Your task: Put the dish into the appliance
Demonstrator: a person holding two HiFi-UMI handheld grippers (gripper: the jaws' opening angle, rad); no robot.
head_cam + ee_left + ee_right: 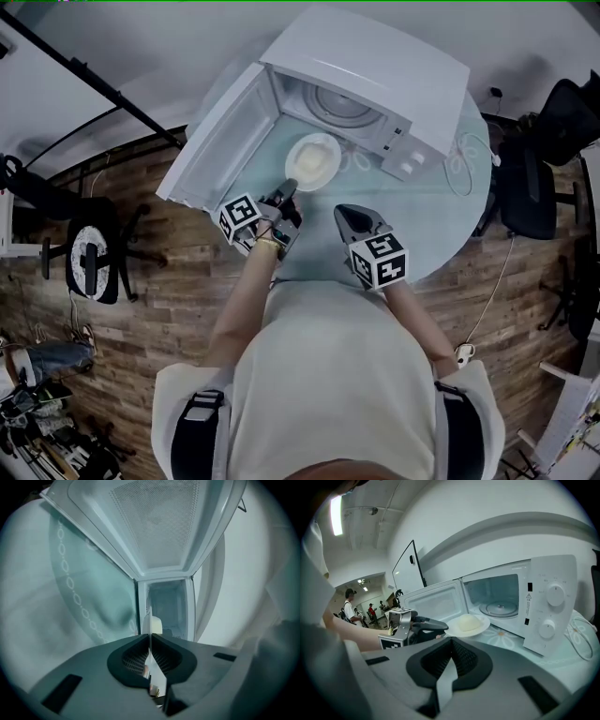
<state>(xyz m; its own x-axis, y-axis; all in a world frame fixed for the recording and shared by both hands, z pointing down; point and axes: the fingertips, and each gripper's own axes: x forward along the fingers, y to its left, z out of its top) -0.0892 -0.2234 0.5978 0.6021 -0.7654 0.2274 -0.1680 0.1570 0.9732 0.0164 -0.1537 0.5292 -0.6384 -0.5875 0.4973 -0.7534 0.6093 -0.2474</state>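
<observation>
Just before the mouth of the open white box-shaped microwave (375,66), pinching the near rim of the round white plate of pale food (314,159) in the left gripper (290,185), cavity straight beyond; right gripper (349,214) nearer the body, jaws pressed together, empty.

left gripper (290,187): arm outstretched, jaws clamped on dish (315,159) | right gripper (343,212): jaws apparently together, empty

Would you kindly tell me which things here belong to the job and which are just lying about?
Job: plate of food; left gripper, shut on its rim; microwave; its open door.
Lying about: right gripper, shut and empty; office chair; black chair.
</observation>
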